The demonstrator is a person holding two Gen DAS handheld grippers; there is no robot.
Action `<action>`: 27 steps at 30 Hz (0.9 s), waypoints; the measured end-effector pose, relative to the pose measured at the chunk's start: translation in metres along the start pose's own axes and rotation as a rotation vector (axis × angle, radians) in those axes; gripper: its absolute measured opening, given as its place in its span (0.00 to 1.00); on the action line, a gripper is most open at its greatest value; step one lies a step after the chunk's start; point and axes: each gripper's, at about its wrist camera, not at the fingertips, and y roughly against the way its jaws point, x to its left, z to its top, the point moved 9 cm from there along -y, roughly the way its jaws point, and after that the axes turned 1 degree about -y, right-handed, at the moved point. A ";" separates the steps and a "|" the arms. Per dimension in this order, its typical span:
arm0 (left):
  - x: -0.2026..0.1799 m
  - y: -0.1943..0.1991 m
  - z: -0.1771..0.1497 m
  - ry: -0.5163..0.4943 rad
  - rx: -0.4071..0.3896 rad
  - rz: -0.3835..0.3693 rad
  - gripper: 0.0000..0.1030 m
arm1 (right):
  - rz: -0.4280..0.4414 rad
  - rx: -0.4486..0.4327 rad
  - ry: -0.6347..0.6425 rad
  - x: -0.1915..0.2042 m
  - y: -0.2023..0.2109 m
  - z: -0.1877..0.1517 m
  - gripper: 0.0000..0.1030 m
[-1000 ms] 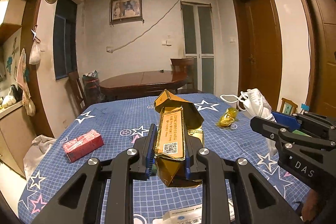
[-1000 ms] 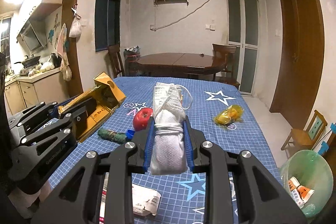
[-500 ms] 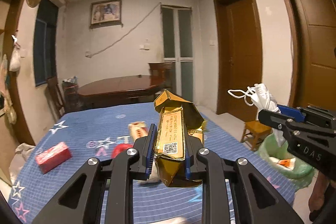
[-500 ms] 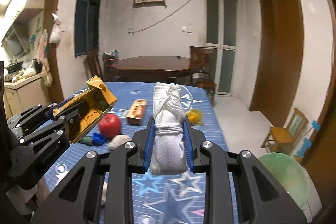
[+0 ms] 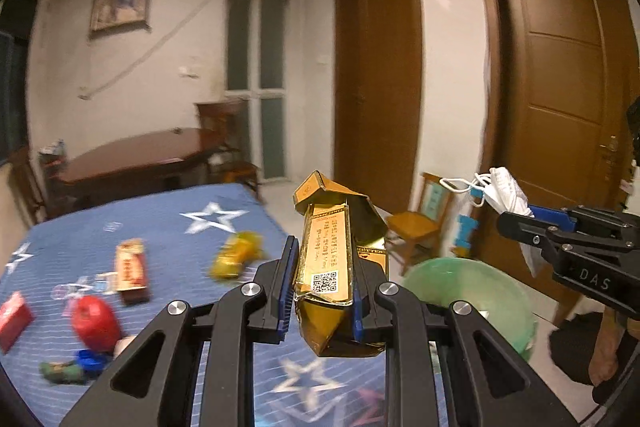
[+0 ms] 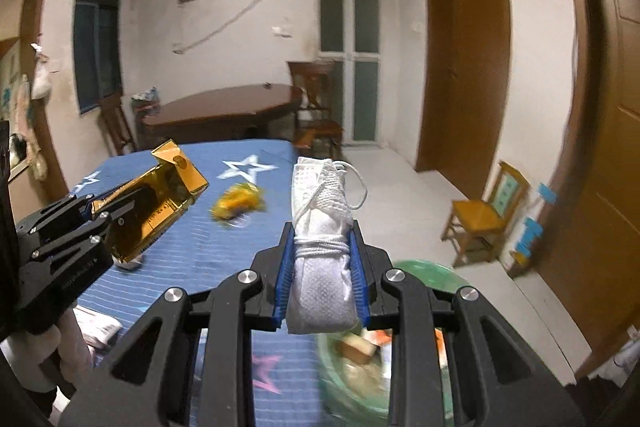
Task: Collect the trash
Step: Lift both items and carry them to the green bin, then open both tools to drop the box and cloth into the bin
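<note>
My left hand-held gripper is clenched on a crushed gold carton, held in the air just beside the green-lined bin. My right hand-held gripper is clamped on a rolled white face mask, raised right above the bin's near rim, with scraps showing inside. On the blue star-printed surface beside the bin lie a yellow wrapper, a red apple and an orange-red packet. A small wooden chair stands beyond the bin.
</note>
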 end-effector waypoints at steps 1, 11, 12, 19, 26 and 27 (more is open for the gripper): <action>-0.011 -0.009 0.000 -0.006 0.012 -0.019 0.23 | -0.008 0.016 -0.010 -0.010 -0.003 -0.002 0.23; -0.098 -0.105 -0.023 -0.036 0.164 -0.173 0.23 | -0.031 0.187 -0.122 -0.080 -0.043 -0.047 0.23; -0.103 -0.111 -0.027 -0.038 0.177 -0.179 0.23 | -0.030 0.199 -0.128 -0.084 -0.045 -0.051 0.23; -0.133 -0.162 -0.071 -0.051 0.284 -0.227 0.23 | -0.025 0.254 -0.162 -0.104 -0.061 -0.072 0.23; -0.141 -0.187 -0.092 -0.060 0.319 -0.232 0.23 | -0.016 0.271 -0.174 -0.116 -0.069 -0.077 0.23; -0.142 -0.188 -0.094 -0.059 0.321 -0.231 0.23 | -0.016 0.273 -0.176 -0.117 -0.070 -0.078 0.23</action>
